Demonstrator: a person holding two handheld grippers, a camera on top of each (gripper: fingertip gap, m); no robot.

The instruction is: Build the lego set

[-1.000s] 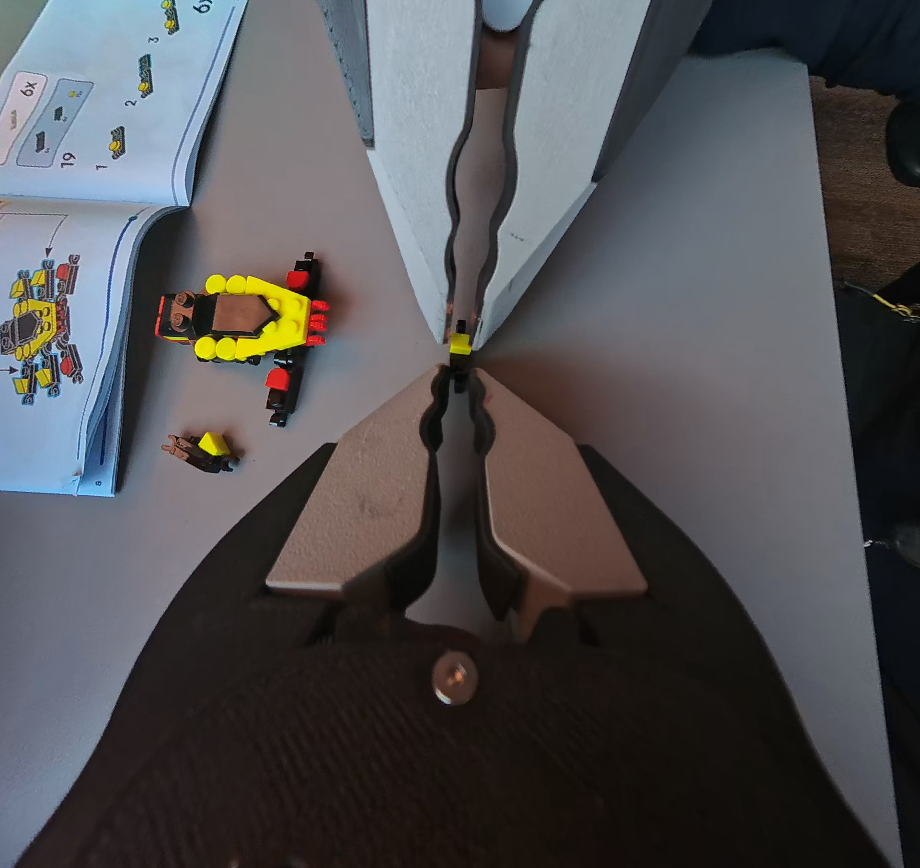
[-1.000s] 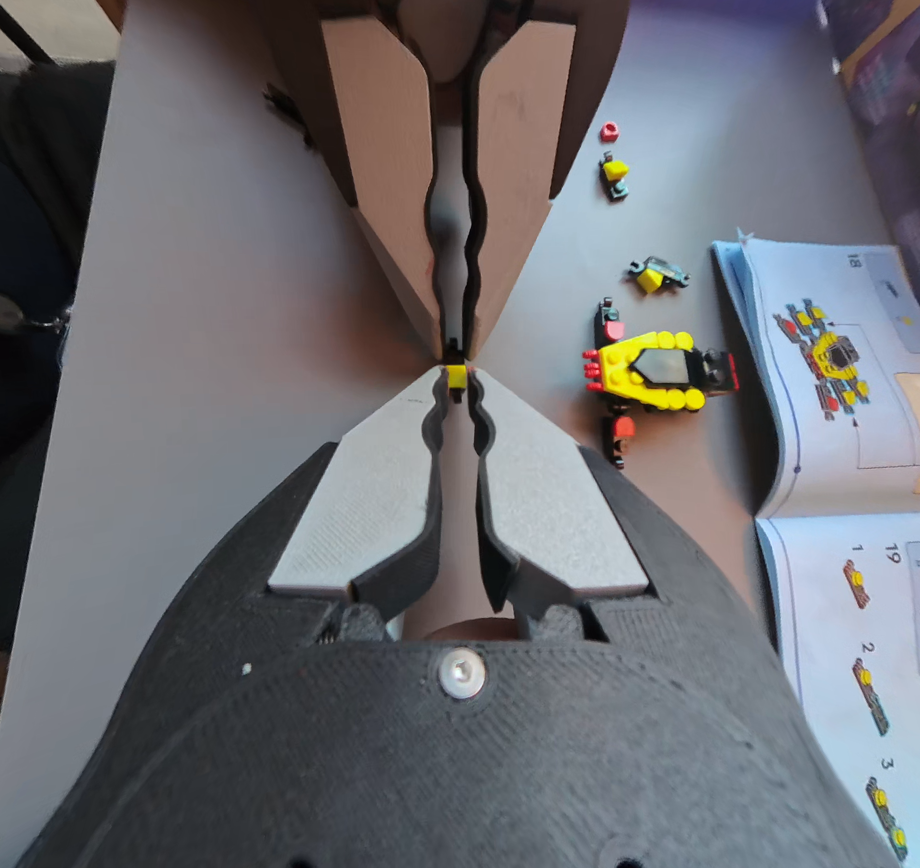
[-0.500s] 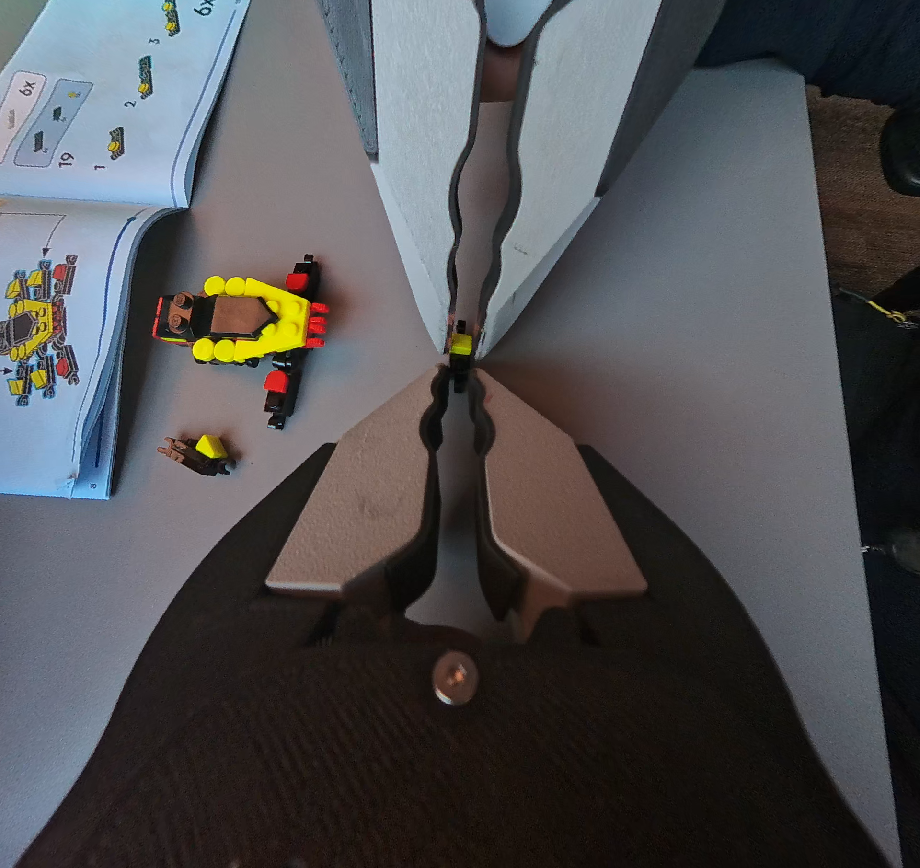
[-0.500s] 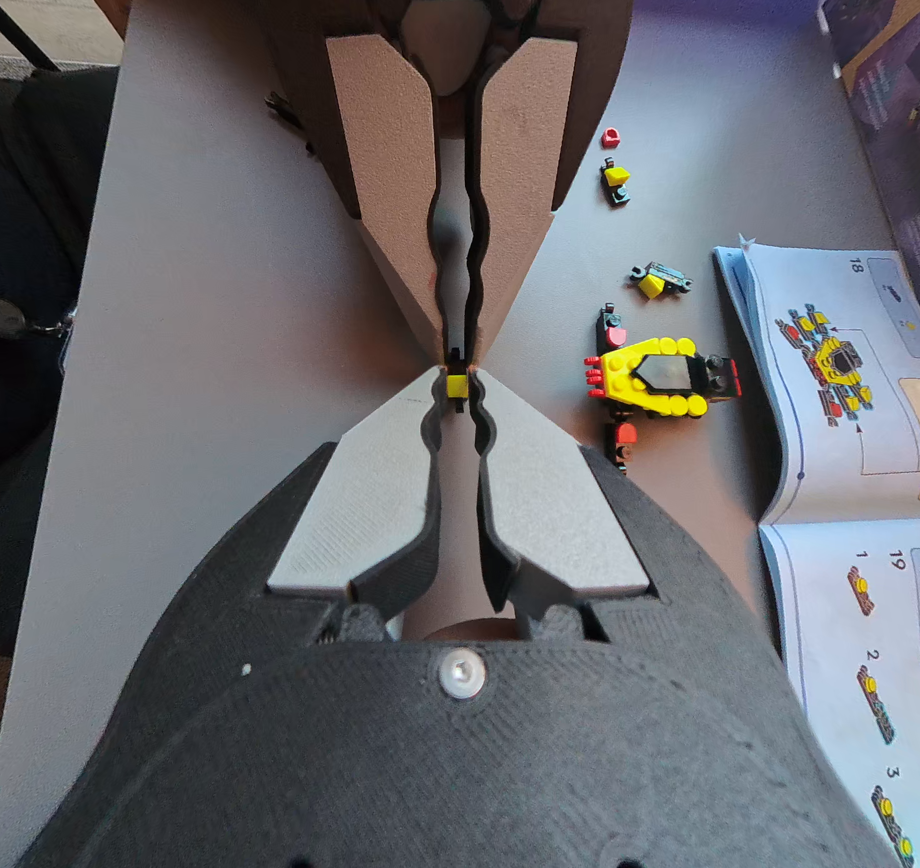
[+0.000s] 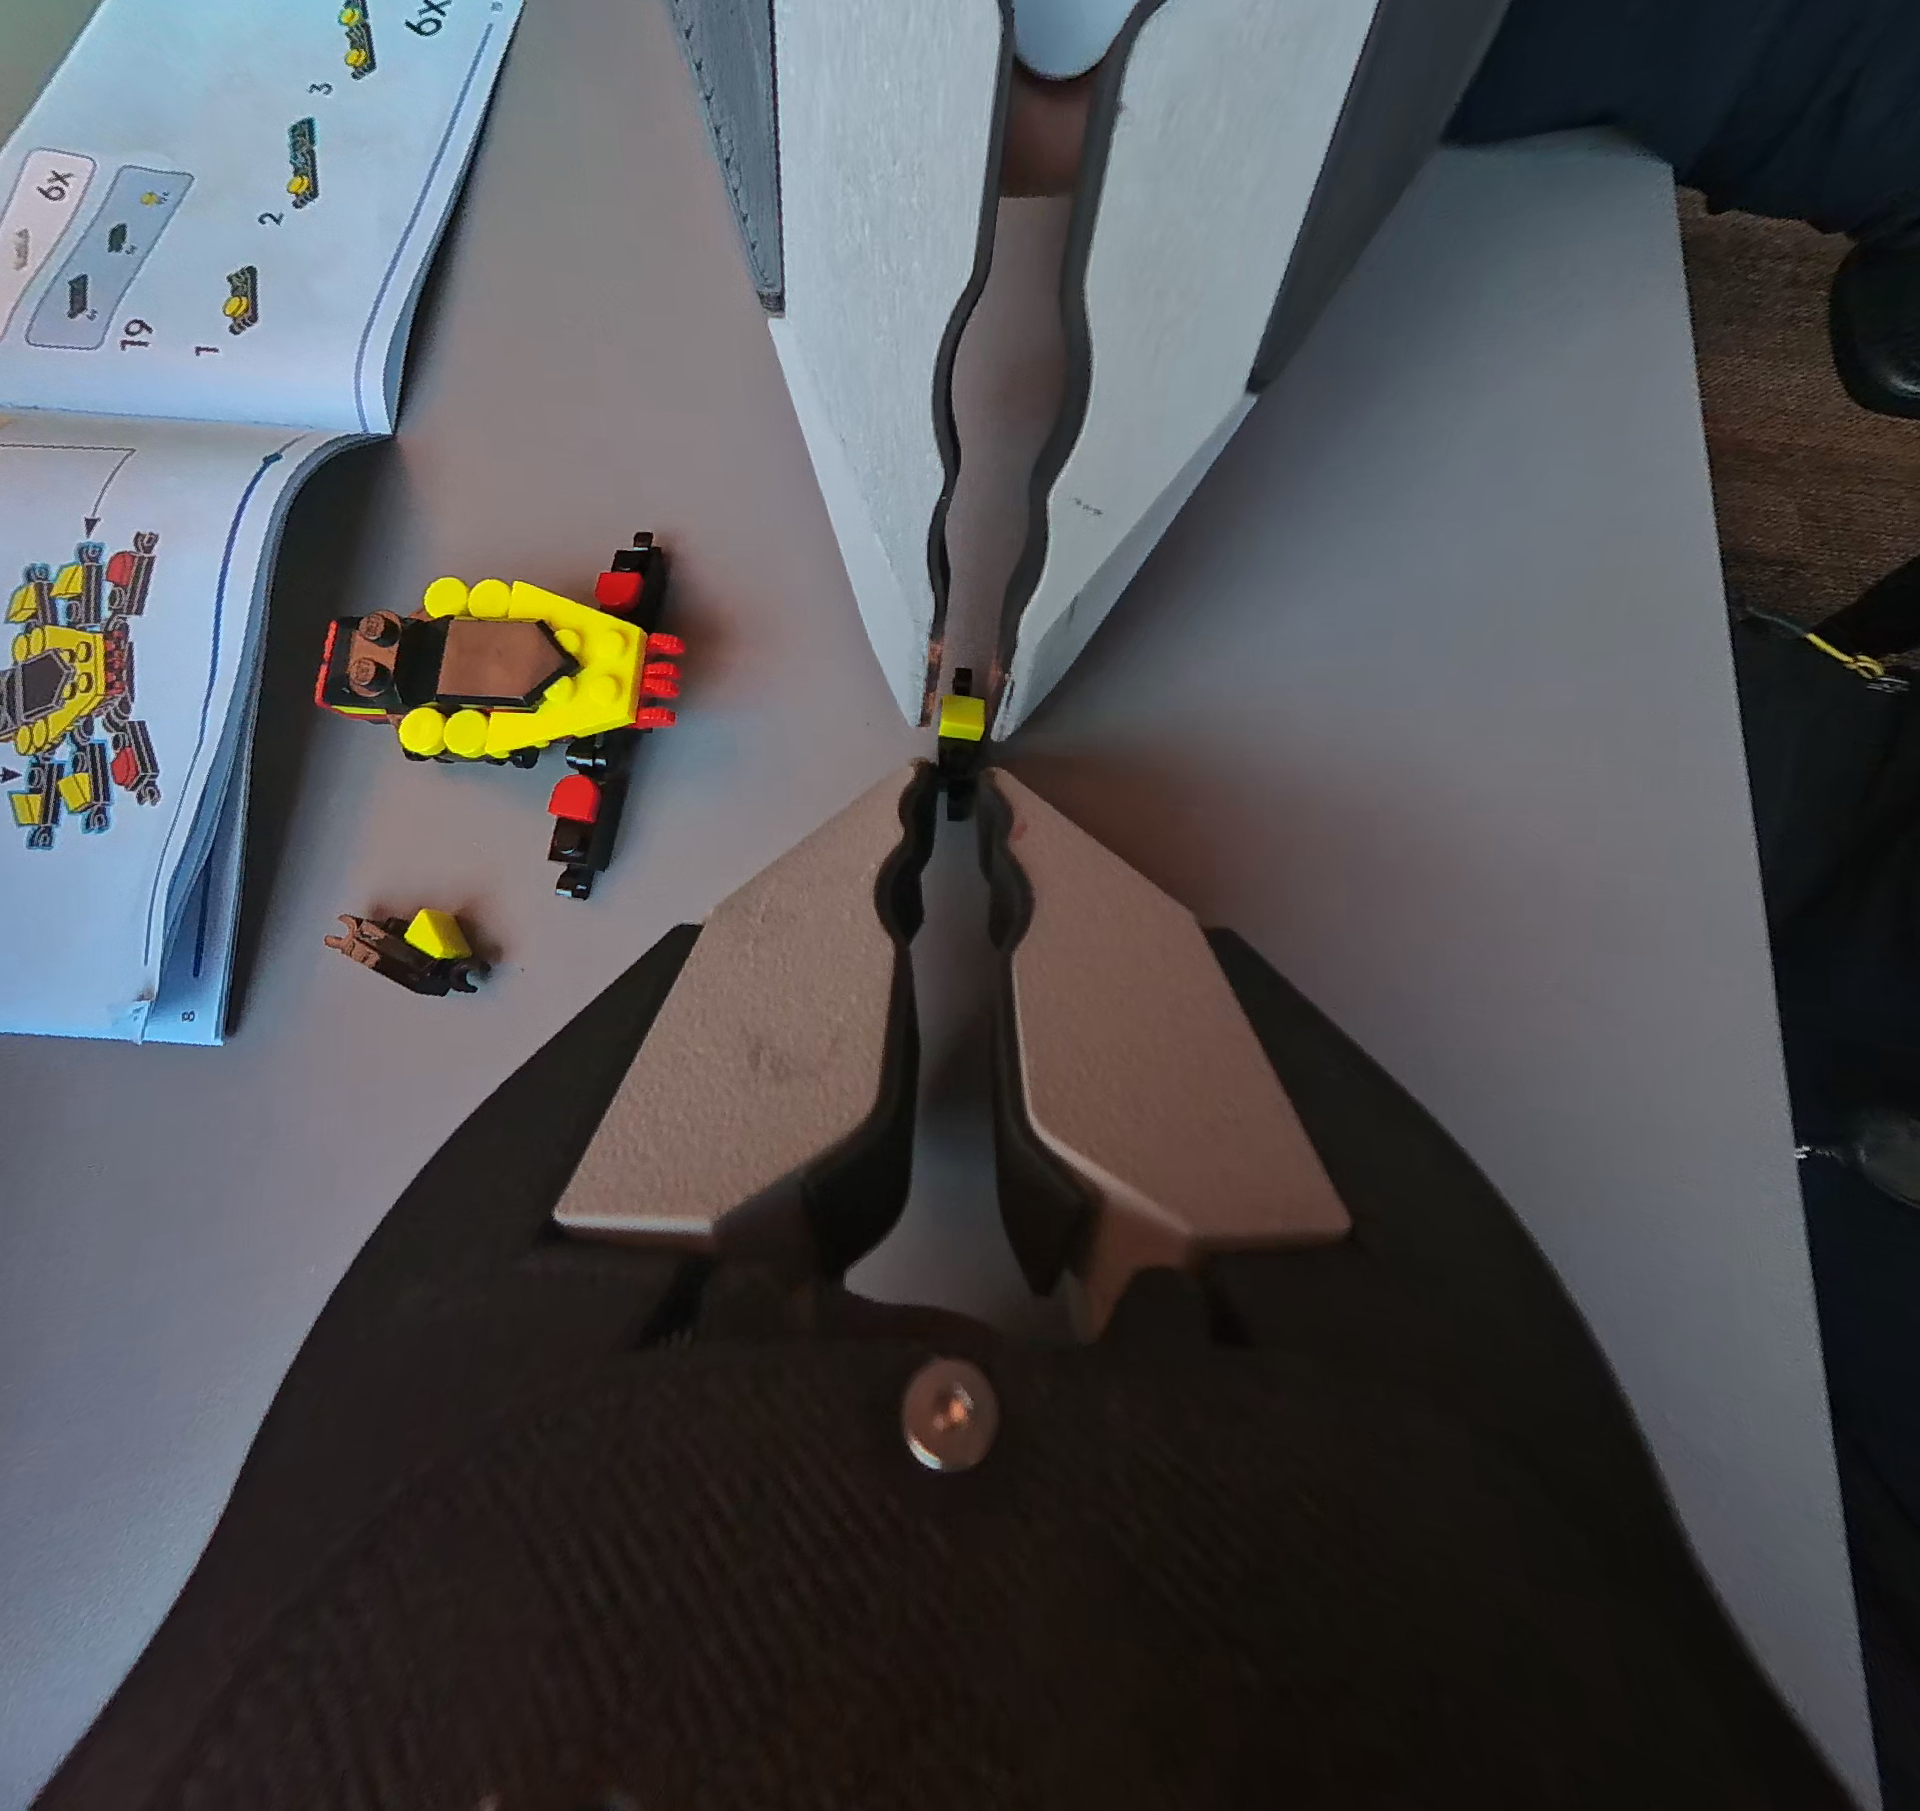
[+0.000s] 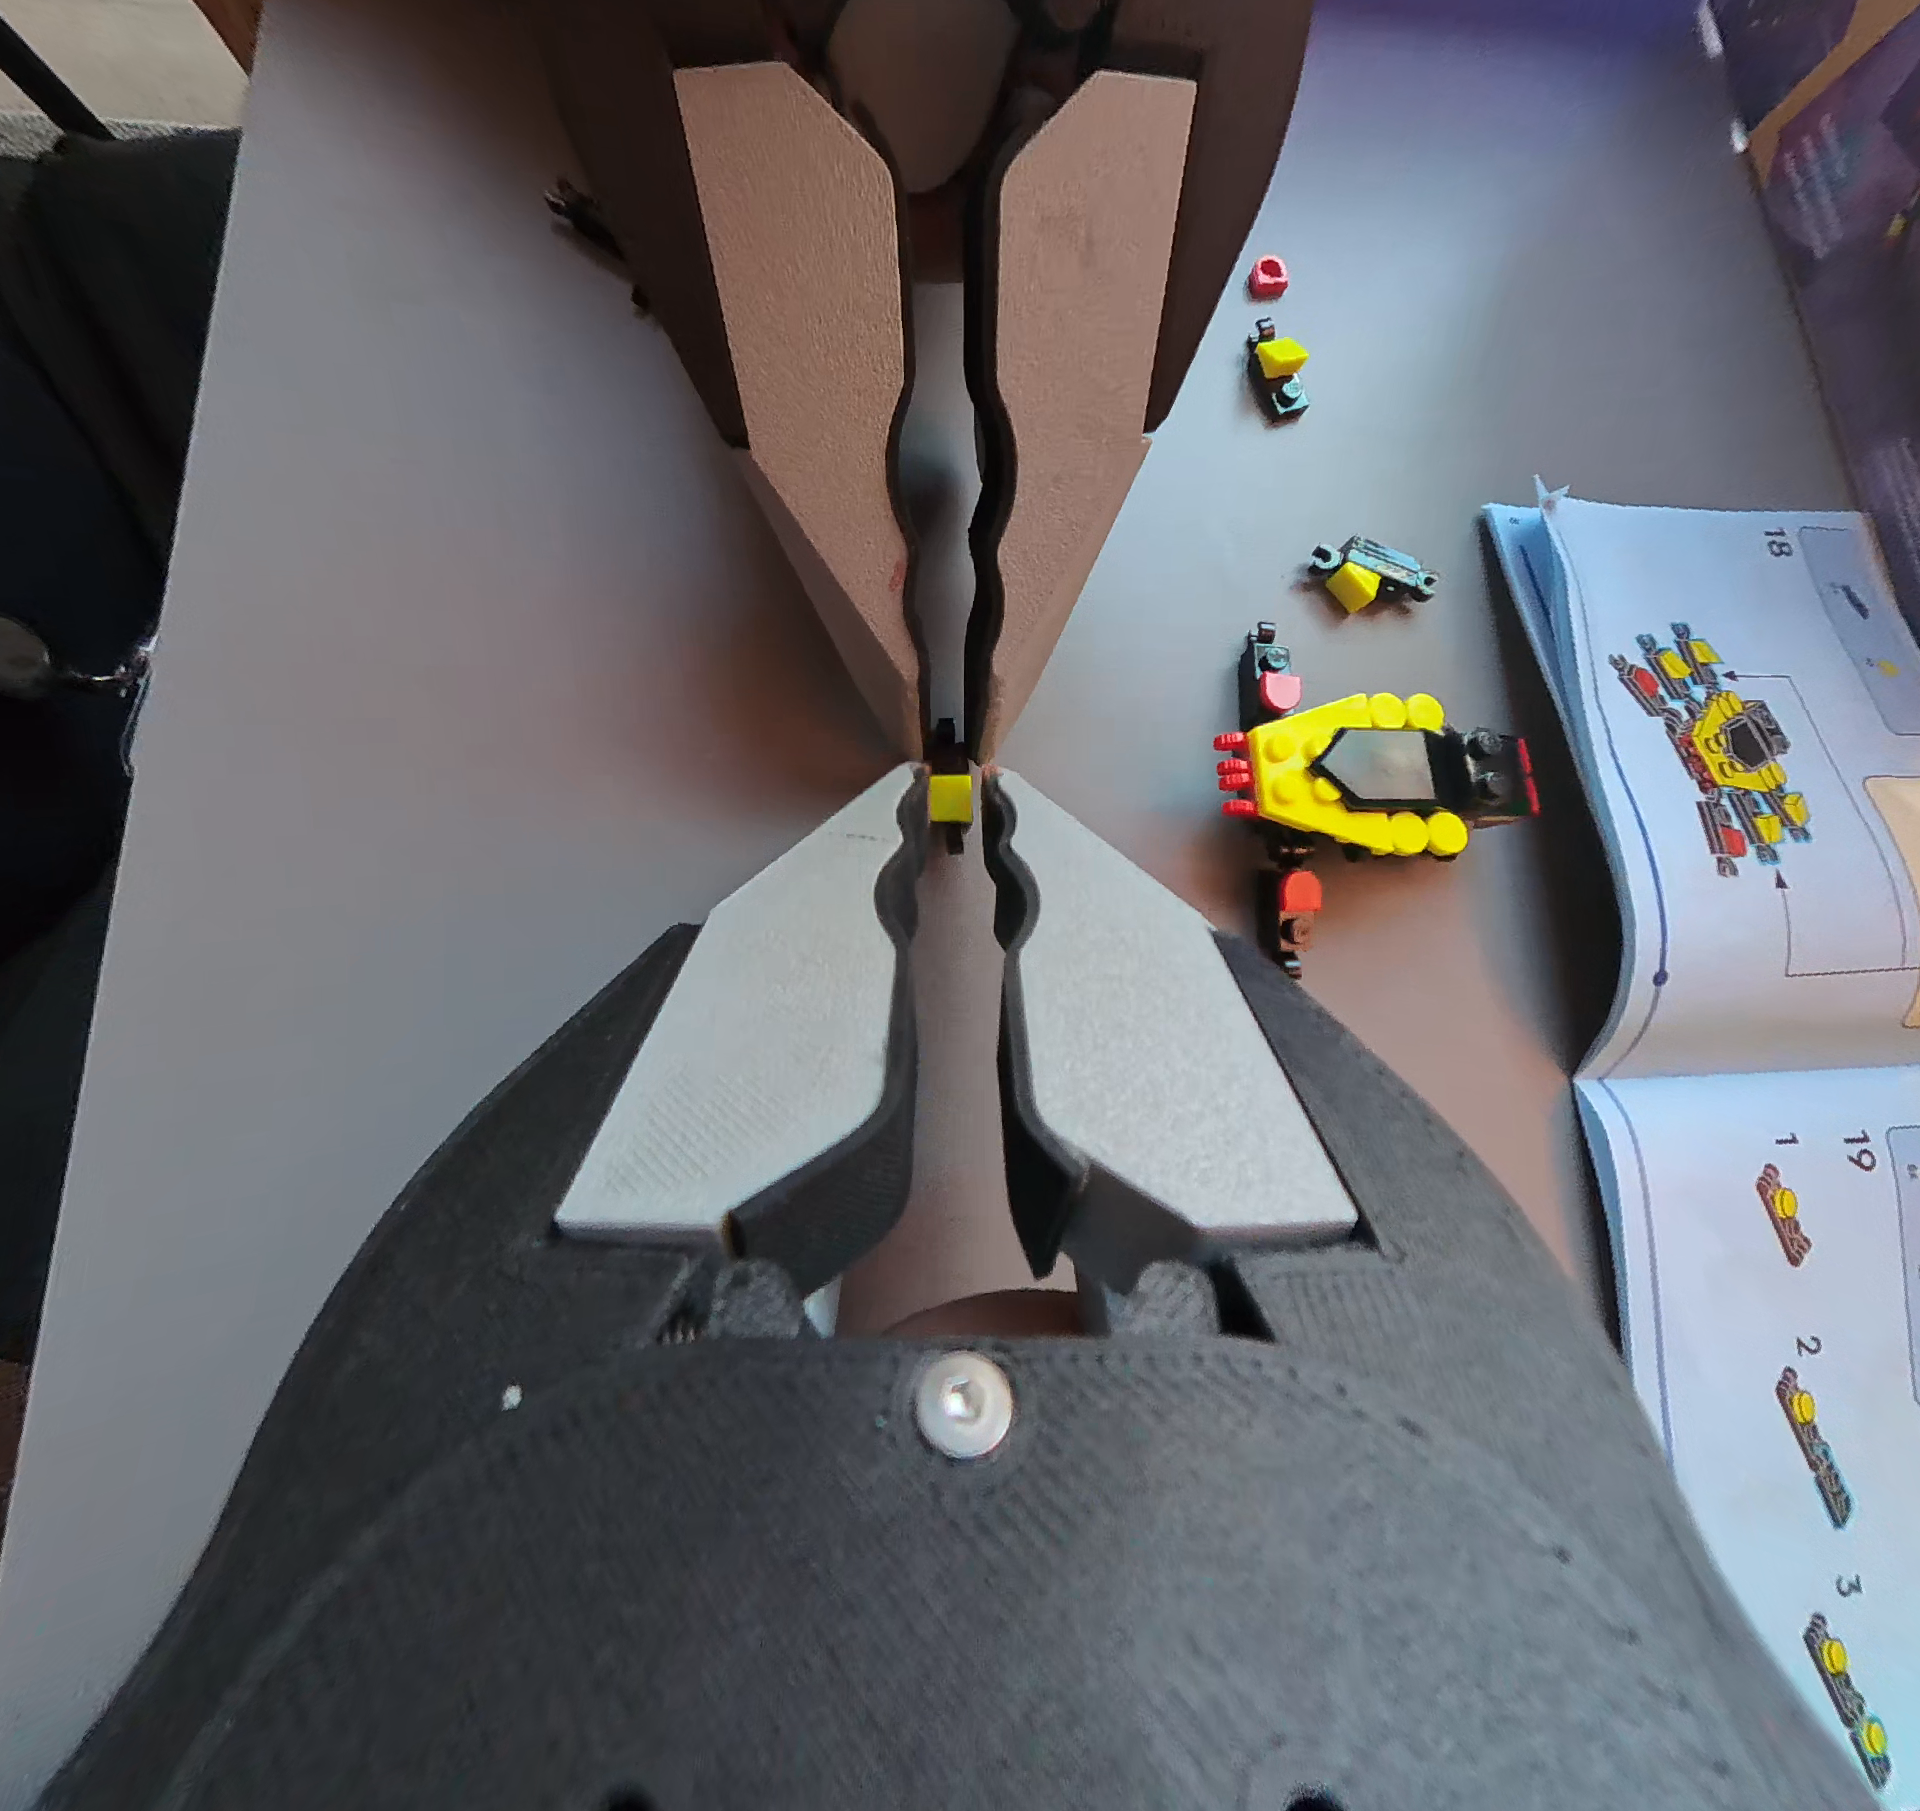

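Both grippers tip-to-tip, yellow-black piece [image 5: 958, 735] pinched between

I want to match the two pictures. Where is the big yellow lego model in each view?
Left wrist view: the yellow lego model lies on the table, left of centre, beside the booklet.
Right wrist view: it lies right of centre.
Shared landmark: the open booklet, just beyond the model in both.

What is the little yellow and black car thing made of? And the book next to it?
The yellow and black model looks like hard, shiny plastic: bright solid colours, round studs, a glossy dark top. The booklet looks like thin printed paper: its pages curve and stack at the edge.
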